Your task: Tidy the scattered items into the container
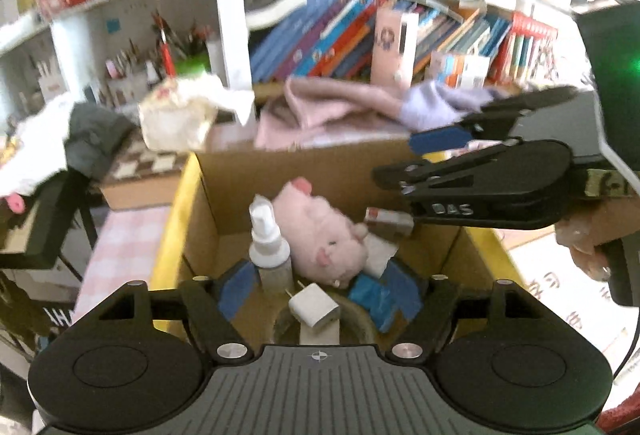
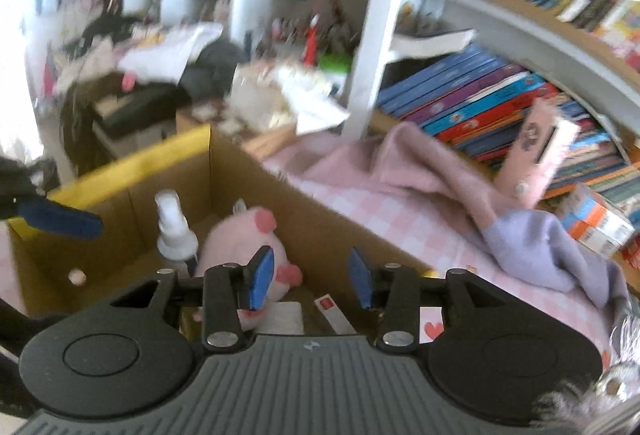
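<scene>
Now both tongs are released and hold nothing, the left gripper and right gripper hanging over the cardboard box, so a careless descent could knock the upright spray bottle onto the pink plush inside.

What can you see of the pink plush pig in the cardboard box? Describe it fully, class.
The pink plush pig is a soft, fuzzy toy with darker pink snout, ears and feet. It lies tipped on its side on the floor of the open brown cardboard box, beside the white spray bottle, which stands right against it. No tongs touch it.
</scene>
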`<state>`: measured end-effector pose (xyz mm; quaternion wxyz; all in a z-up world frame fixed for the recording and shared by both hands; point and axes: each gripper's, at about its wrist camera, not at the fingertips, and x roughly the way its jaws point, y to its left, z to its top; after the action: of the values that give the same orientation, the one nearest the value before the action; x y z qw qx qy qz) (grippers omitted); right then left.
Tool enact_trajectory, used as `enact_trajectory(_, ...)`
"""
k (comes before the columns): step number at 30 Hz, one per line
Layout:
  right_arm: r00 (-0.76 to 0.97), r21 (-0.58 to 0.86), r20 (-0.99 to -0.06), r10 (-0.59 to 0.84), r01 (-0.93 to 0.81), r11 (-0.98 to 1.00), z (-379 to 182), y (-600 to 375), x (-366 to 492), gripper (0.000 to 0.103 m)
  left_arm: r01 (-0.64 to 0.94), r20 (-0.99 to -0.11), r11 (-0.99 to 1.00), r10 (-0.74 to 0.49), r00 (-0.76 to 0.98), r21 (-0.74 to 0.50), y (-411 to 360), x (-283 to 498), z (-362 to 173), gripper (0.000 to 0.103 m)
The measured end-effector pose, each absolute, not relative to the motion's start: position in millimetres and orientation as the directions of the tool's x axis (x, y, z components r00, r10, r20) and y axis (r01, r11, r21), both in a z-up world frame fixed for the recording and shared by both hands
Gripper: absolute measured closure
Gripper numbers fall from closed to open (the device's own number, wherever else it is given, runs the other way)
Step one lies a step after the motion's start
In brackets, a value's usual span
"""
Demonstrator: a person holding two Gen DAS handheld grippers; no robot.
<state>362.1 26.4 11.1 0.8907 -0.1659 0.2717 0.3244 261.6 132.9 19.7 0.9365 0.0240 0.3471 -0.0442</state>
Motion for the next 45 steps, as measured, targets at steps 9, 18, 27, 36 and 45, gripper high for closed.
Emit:
enact_trajectory(9, 0.728, -0.055, -0.499, 0.471, -0.569, 0.821, 46.1, -22.8, 283.6, 0.061, 0.106, -0.563, 0.994, -0.068, 0.824, 0.034, 122.0, 185.8, 45.8, 0.019)
enact_trajectory(18, 0.762, -0.042, -0.479, 0.436, -0.516, 0.856, 47.6, -49.3, 187.8, 0.055, 0.063, -0.537, 0.998, -0.054, 0.842, -0.001, 118.6, 110.7, 47.7, 0.014)
enact_trajectory(27, 0.786, -0.049, -0.502, 0.361, -0.443, 0.895, 33.8, -75.4, 111.8, 0.050, 0.059, -0.555, 0.998, -0.059, 0.830, -0.018, 102.3, 67.2, 35.8, 0.014)
enact_trajectory(36, 0.760, -0.027, -0.599, 0.252, -0.334, 0.942, 8.3, -106.3, 70.3, 0.047, 0.013, -0.573, 1.000, -0.003, 0.820, 0.013, 82.9, 45.3, 18.0, 0.014)
enact_trajectory(45, 0.748, -0.015, -0.639, 0.177, -0.243, 0.970, -2.4, -139.2, 52.2, 0.037, 0.053, -0.617, 0.998, -0.020, 0.787, 0.036, 53.7, 41.1, 3.8, 0.006)
